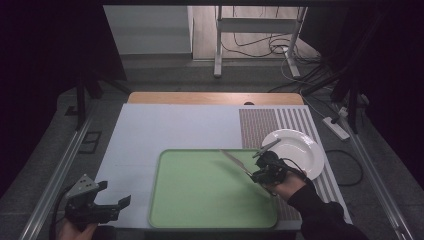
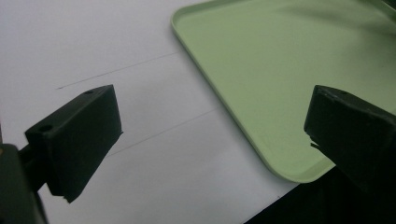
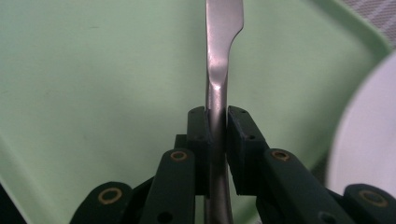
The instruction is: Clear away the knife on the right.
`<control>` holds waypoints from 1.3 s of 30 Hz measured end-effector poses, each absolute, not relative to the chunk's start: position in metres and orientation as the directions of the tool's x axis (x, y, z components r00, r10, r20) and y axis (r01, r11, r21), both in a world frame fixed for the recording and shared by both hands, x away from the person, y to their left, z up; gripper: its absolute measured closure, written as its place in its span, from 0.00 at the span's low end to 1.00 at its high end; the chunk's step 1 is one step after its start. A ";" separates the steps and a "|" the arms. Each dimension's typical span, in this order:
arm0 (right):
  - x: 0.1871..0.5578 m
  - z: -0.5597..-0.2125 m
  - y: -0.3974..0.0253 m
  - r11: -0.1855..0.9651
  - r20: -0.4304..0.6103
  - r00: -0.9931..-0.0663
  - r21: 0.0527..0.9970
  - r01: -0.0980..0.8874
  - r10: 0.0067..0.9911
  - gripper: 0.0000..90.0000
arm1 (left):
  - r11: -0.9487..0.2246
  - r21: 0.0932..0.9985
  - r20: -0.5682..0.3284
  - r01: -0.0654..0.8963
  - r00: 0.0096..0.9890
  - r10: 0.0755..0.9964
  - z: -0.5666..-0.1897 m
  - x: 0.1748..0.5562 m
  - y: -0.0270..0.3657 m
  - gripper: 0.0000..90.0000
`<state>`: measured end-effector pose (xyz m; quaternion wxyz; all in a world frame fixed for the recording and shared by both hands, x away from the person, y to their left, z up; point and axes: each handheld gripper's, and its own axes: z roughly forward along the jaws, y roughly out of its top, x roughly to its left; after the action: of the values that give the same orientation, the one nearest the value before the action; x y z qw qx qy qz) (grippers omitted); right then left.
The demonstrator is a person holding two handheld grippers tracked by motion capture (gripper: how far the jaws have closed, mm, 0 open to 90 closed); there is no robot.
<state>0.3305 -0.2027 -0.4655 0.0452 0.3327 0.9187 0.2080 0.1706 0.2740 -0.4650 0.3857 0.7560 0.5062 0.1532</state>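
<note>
Right gripper clamps the knife over the tray's 3 o'clock side; it should lower flat. Left gripper gapes empty.

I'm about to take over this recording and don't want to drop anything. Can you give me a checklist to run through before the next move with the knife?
1. Right gripper shut on the table knife: ok, the fingers clamp its handle.
2. Knife blade over the green tray: ok, it points out above the tray in the high view.
3. Tray surface free for a set-down: ok, bare green under the blade.
4. White plate clear of the right hand: cannot tell, the gripper sits right at its near rim.
5. Left gripper open and out of the way: ok, fingers apart, left of the tray.
</note>
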 end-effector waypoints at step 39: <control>0.359 -0.502 -0.138 0.811 0.040 -0.884 0.379 0.445 0.466 1.00 | -0.194 0.737 -0.156 0.648 0.442 0.883 -0.465 0.171 0.274 0.04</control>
<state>0.3593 -0.1377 -0.5021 0.0276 0.2396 0.9513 0.1921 0.1711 0.2738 -0.4652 0.3842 0.7574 0.5053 0.1533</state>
